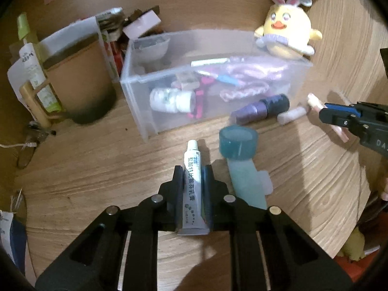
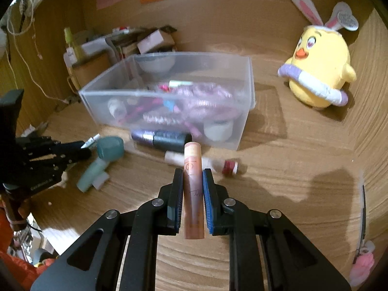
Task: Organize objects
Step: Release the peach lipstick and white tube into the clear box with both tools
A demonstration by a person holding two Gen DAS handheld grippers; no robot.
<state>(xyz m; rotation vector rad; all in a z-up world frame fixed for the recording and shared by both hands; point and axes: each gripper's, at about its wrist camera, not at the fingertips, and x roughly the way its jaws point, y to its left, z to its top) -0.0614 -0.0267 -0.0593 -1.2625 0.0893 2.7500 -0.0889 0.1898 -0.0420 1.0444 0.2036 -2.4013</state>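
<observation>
My left gripper [image 1: 192, 169] is shut on a white ointment tube [image 1: 192, 184] with blue print, held above the wooden desk. My right gripper [image 2: 192, 172] is shut on a pink-brown cosmetic tube [image 2: 192, 189]; it also shows in the left wrist view [image 1: 339, 116] at the right. A clear plastic bin [image 1: 135, 89] with cosmetics and pink packets stands ahead; it also shows in the right wrist view [image 2: 245, 111]. In front of it lie a teal-capped tube [image 1: 238, 150], a purple and black bottle [image 1: 262, 108] and a small white tube [image 1: 291, 115].
A yellow plush chick [image 1: 286, 36] with bunny ears sits behind the bin on the right. A brown round container [image 1: 80, 77], bottles and boxes crowd the back left. A red-capped white tube [image 2: 218, 163] lies on the desk. Wooden walls enclose the desk.
</observation>
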